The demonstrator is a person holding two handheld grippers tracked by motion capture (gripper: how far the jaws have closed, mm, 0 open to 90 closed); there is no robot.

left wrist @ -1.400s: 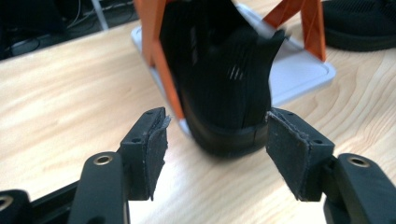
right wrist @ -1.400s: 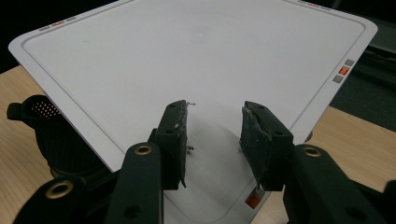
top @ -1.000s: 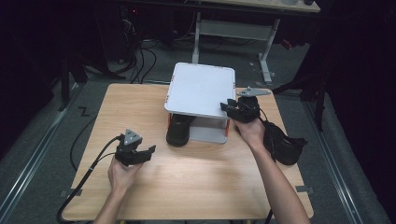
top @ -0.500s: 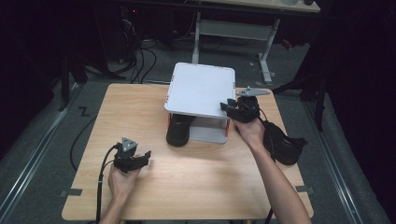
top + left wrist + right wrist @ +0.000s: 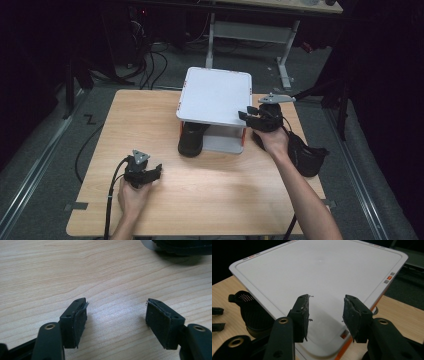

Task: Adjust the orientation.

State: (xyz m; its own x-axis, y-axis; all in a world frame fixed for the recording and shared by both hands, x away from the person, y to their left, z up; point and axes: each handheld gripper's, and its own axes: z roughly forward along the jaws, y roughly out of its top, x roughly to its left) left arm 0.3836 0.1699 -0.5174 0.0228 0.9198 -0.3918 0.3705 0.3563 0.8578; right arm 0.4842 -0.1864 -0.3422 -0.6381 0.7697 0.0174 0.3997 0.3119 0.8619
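**Two hand-held grippers at a wooden table bearing a white rack and two black shoes**

A pale wood-grain table (image 5: pixel 100 125) stands on grey carpet in a dark room; black cables (image 5: pixel 150 60) lie on the floor beyond its far edge, where a light metal frame (image 5: pixel 250 30) also stands. A white rack (image 5: pixel 215 95) with a flat top sits at the middle of the far edge. One black shoe (image 5: pixel 192 140) lies under the rack's near-left corner, toe toward the near edge. A second black shoe (image 5: pixel 305 155) lies at the right edge. The right gripper (image 5: pixel 325 312) hovers above the rack's near-right corner, jaws just widened, standing apart with nothing between them. The left gripper (image 5: pixel 116 317) sits low over bare wood toward the near-left corner, jaws well apart after opening further, empty
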